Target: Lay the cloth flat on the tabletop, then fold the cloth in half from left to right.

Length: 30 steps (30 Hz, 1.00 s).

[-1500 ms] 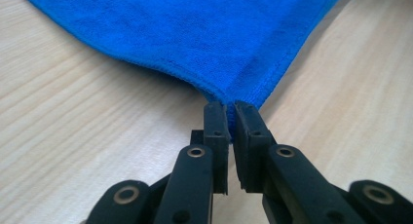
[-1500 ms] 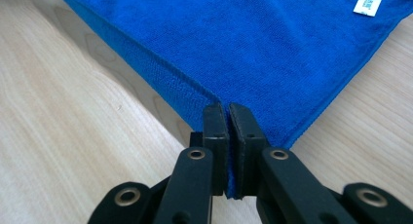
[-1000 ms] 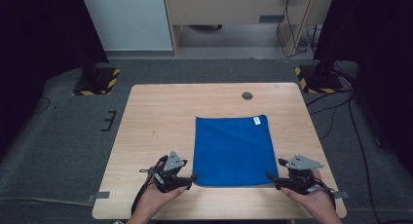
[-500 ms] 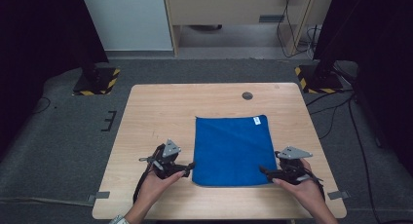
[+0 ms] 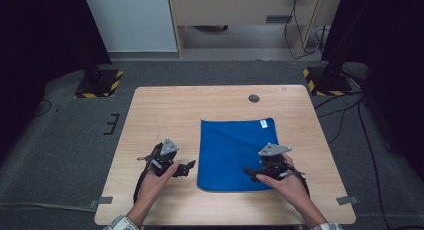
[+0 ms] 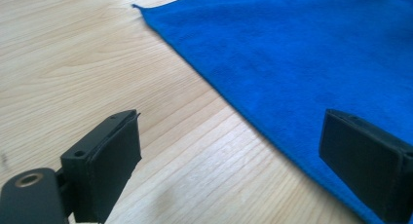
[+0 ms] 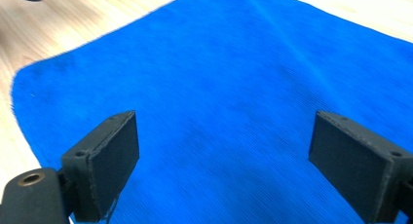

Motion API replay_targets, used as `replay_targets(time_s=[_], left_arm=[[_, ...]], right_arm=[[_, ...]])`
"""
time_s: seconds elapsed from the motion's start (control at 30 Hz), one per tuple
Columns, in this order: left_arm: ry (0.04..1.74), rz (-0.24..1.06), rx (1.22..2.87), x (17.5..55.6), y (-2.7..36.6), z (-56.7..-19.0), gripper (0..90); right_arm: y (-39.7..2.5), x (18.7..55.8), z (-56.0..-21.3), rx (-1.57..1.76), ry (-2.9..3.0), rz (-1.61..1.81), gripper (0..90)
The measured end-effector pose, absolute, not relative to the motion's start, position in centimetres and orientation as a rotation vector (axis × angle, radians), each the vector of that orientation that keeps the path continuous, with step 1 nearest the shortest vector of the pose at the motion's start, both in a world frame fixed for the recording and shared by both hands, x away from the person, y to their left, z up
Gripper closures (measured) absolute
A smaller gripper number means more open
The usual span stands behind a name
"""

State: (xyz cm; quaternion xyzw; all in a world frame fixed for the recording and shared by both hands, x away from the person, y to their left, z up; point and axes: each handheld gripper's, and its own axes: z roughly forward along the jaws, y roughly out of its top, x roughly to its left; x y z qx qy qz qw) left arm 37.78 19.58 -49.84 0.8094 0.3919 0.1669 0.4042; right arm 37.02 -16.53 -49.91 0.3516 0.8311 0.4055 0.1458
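Observation:
A blue cloth lies flat on the wooden table, with a small white label at its far right corner. My left gripper is open just left of the cloth's near left edge, jaws pointing at it. In the left gripper view the cloth reaches under the right jaw while the left jaw is over bare wood. My right gripper is open over the cloth's near right part. Blue cloth spreads between both jaws in the right gripper view.
A small dark round disc sits near the table's far edge. Bare wood lies to the left of the cloth and beyond it. Grey carpet, black stands with striped bases and cables surround the table.
Both grippers have moved forward and inward from the table's near edge. The left one now sits at the cloth's left edge, the right one over the cloth.

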Motion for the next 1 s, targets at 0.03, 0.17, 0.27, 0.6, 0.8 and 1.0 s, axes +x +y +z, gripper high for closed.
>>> replay_targets(time_s=[0.03,0.17,0.27,0.6,0.8,1.0], left_arm=[[0.994,0.426,2.040,37.8,19.7,-49.8,7.2],[1.010,0.429,2.023,38.1,20.3,-49.8,7.2],[1.020,0.438,2.016,38.3,20.7,-49.8,7.2],[1.037,0.458,2.003,39.6,21.1,-49.0,7.2],[1.050,0.490,2.011,39.7,21.7,-49.5,7.2],[1.083,0.513,2.019,39.6,22.6,-50.1,7.2]], right_arm=[[-16.1,37.0,-49.8,1.001,2.402,1.167,11.5],[-14.4,37.1,-49.6,0.975,2.425,1.173,13.0],[-13.1,37.2,-49.4,0.939,2.445,1.169,12.5],[-10.0,37.4,-49.9,0.919,2.491,1.185,18.3],[-7.3,36.6,-49.7,0.867,2.536,1.203,26.3],[-5.3,35.6,-50.1,0.799,2.586,1.179,36.5]])
